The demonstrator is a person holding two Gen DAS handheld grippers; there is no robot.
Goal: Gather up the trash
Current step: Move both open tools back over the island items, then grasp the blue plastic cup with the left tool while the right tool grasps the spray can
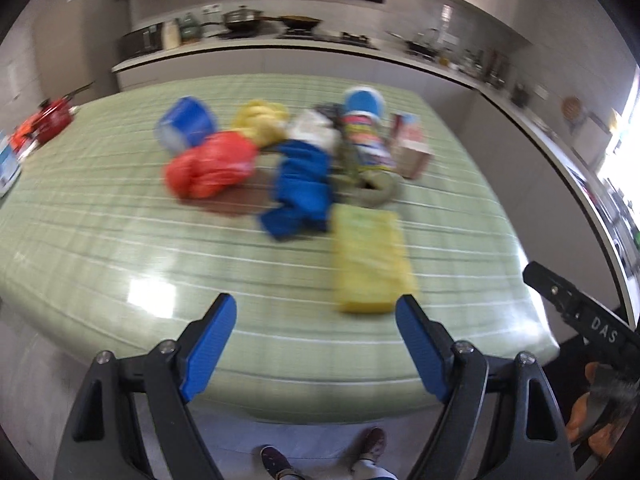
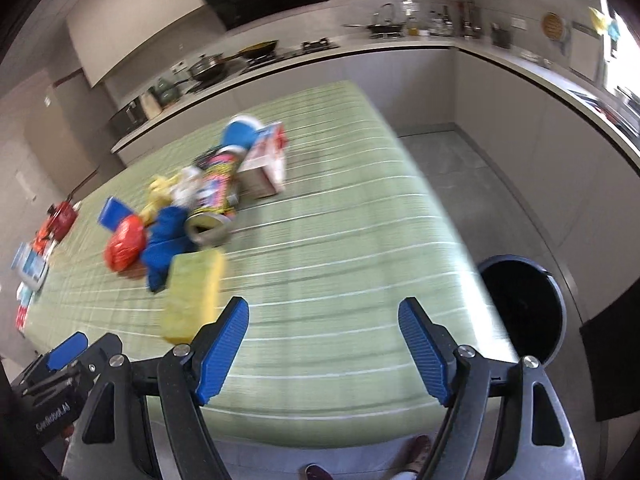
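Observation:
A heap of trash lies mid-table on the green striped cloth [image 1: 100, 216]: a red bag [image 1: 210, 164], a blue crumpled bag [image 1: 300, 190], a blue cup [image 1: 186, 124], a yellow wrapper [image 1: 260, 120], a colourful tube can [image 1: 366, 132] and a small carton [image 1: 410, 146]. A yellow sponge [image 1: 370, 258] lies nearest, just beyond my left gripper [image 1: 316, 314], which is open and empty. My right gripper [image 2: 324, 316] is open and empty over the table's near edge, with the sponge [image 2: 194, 284] to its left. A black bin [image 2: 524, 304] stands on the floor at the right.
Red and boxed items [image 1: 50, 118] sit at the table's far left edge. A kitchen counter [image 1: 280, 46] with pots runs behind and along the right. The person's shoes [image 1: 276, 458] show below the table edge. The other gripper's body [image 1: 580, 312] shows at the right.

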